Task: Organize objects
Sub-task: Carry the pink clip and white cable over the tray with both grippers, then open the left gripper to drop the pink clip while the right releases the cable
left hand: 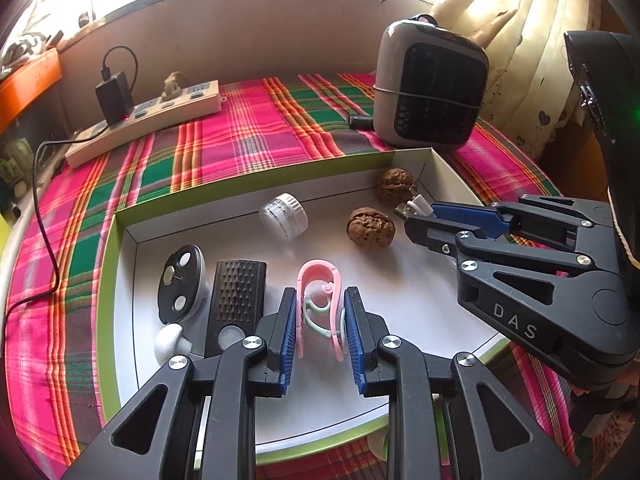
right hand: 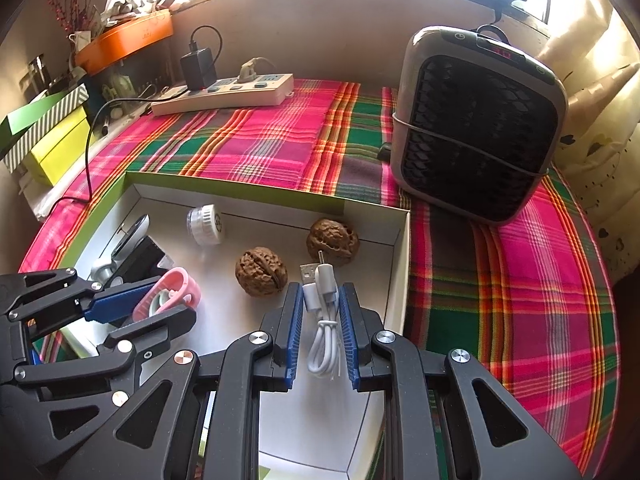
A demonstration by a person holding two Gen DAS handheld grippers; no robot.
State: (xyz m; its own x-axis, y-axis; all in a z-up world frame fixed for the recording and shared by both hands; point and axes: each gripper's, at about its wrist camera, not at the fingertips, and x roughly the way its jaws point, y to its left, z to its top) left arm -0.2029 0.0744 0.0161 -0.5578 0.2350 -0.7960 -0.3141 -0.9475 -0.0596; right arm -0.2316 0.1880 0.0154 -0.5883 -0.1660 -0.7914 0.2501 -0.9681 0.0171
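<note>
Grippers were angled downward over a white tray [left hand: 436, 164]: the left gripper [left hand: 320, 320] was clamped on a pink clip [left hand: 318, 280], the right gripper [right hand: 320, 316] on a coiled white cable [right hand: 322, 336]. Beneath was spread a plaid cloth [right hand: 260, 136], a heater [right hand: 476, 128] standing behind.

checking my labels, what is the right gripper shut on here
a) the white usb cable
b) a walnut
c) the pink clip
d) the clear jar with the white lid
a, the right gripper has its blue pads pressed on either side of the coiled white usb cable, while the pink clip sits in the left gripper.
</note>
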